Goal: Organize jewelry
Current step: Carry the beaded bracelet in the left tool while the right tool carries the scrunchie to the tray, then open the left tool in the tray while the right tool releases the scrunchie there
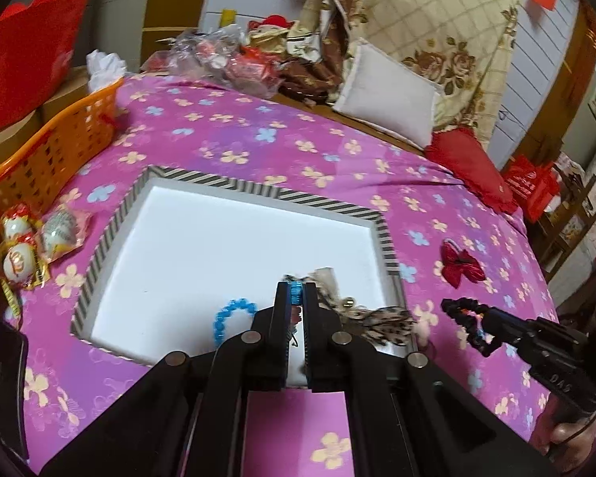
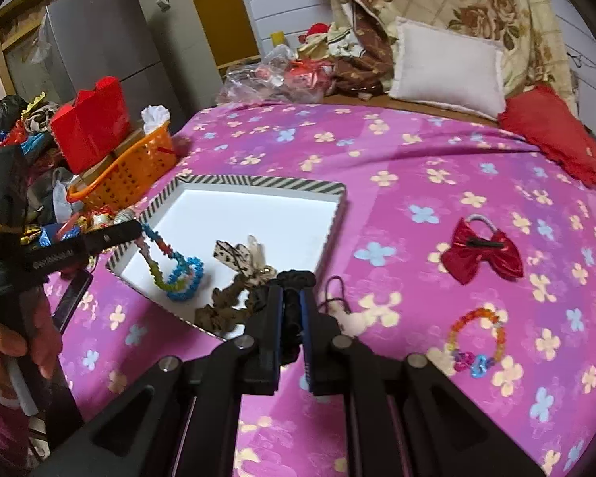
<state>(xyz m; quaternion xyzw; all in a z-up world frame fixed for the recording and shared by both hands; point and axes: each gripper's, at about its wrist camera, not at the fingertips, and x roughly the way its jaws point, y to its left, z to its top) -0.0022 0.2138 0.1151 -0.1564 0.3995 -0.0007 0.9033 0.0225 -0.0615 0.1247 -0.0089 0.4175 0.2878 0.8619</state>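
Pink flowered bedspread [image 2: 417, 159], striped-rim white tray [image 1: 329, 200]; left gripper [image 1: 296, 292] clamps bead bracelet [image 2: 171, 266], right gripper [image 2: 292, 298] clamps black scrunchie [image 1: 463, 312].

The tray [image 2: 333, 214] lies on the bed [image 2: 377, 151] at centre left of the right wrist frame. In it lie a bead bracelet [image 2: 186, 274] and a bow hair tie [image 2: 242, 258]. Right of it lie another bow [image 2: 482, 254] and, lower, a bracelet [image 2: 476, 342]. A basket [image 2: 139, 175] stands at its upper left.

leopard hair tie [image 1: 381, 320] blurred, part hidden
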